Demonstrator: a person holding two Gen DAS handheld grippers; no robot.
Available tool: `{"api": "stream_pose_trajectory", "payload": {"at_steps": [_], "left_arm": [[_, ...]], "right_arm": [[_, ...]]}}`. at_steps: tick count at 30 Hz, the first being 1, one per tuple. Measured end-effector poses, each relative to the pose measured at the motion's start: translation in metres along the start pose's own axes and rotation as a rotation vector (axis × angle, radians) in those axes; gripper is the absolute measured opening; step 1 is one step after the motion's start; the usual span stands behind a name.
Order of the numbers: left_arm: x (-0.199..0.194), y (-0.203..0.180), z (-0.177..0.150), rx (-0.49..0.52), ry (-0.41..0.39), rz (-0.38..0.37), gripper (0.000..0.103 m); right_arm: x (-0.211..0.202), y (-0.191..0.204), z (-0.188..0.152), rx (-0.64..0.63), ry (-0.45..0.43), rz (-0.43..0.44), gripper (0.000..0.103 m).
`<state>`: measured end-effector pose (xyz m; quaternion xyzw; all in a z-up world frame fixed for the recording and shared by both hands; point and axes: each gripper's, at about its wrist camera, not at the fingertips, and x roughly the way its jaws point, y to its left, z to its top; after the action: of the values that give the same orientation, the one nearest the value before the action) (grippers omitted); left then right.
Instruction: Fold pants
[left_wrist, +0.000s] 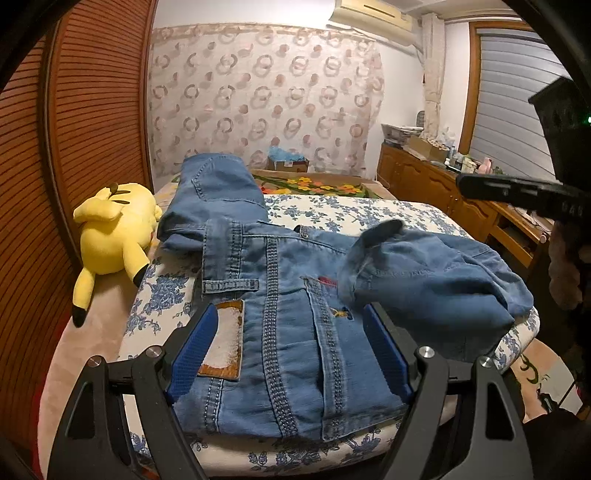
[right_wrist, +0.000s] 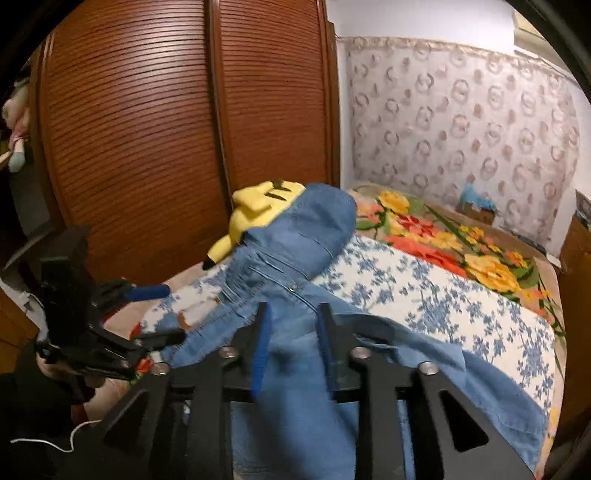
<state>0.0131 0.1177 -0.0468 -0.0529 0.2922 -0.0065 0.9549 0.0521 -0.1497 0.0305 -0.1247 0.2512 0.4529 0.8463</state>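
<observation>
The pants are light blue denim with heavy double stitching, a tan waistband patch and a back pocket. They lie on the floral bed, waist at its near edge, one leg running toward the far left corner beside a yellow plush toy. The other leg is doubled back in a loose heap at the near right corner. The left gripper hovers wide apart over the waist. The right gripper is narrowed around a bunch of denim.
</observation>
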Motion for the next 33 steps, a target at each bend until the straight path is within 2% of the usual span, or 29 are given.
{"api": "stream_pose_trajectory", "payload": {"at_steps": [4, 9, 12, 13, 15, 17, 19, 21, 27, 28, 29, 30, 31, 33], "left_arm": [[0.01, -0.004, -0.001, 0.005, 0.012, -0.013, 0.081], [0.023, -0.017, -0.001, 0.021, 0.022, -0.048, 0.081], [0.031, -0.026, -0.001, 0.032, 0.031, -0.078, 0.08], [0.033, -0.029, 0.0, 0.039, 0.035, -0.084, 0.073], [0.041, -0.035, 0.002, 0.056, 0.05, -0.101, 0.067], [0.048, -0.04, 0.003, 0.067, 0.072, -0.119, 0.059], [0.057, -0.043, 0.003, 0.08, 0.101, -0.127, 0.046], [0.064, -0.046, 0.0, 0.095, 0.123, -0.125, 0.04], [0.071, -0.053, -0.006, 0.116, 0.155, -0.128, 0.035], [0.07, -0.054, -0.006, 0.119, 0.151, -0.127, 0.029], [0.069, -0.055, -0.007, 0.124, 0.146, -0.128, 0.024], [0.067, -0.056, -0.007, 0.123, 0.141, -0.131, 0.02], [0.065, -0.057, -0.007, 0.128, 0.135, -0.13, 0.017], [0.056, -0.061, -0.006, 0.145, 0.108, -0.124, 0.016]], "right_arm": [[0.003, -0.003, 0.016, 0.025, 0.006, -0.07, 0.036], [0.023, -0.006, 0.005, 0.058, 0.037, -0.136, 0.043], [0.031, -0.005, 0.003, 0.052, 0.049, -0.136, 0.045], [0.035, -0.008, 0.006, 0.046, 0.053, -0.137, 0.045], [0.054, -0.017, 0.01, 0.03, 0.066, -0.137, 0.049], [0.075, -0.027, 0.016, 0.022, 0.096, -0.129, 0.05], [0.096, -0.036, 0.021, 0.008, 0.131, -0.127, 0.05], [0.118, -0.045, 0.026, 0.005, 0.177, -0.127, 0.05], [0.167, -0.066, 0.029, 0.037, 0.313, -0.067, 0.05], [0.173, -0.066, 0.027, 0.04, 0.329, -0.064, 0.049], [0.175, -0.067, 0.025, 0.045, 0.33, -0.06, 0.035], [0.176, -0.066, 0.025, 0.049, 0.32, -0.049, 0.009], [0.175, -0.063, 0.025, 0.052, 0.31, -0.039, 0.004], [0.167, -0.055, 0.028, 0.031, 0.268, -0.036, 0.002]]}}
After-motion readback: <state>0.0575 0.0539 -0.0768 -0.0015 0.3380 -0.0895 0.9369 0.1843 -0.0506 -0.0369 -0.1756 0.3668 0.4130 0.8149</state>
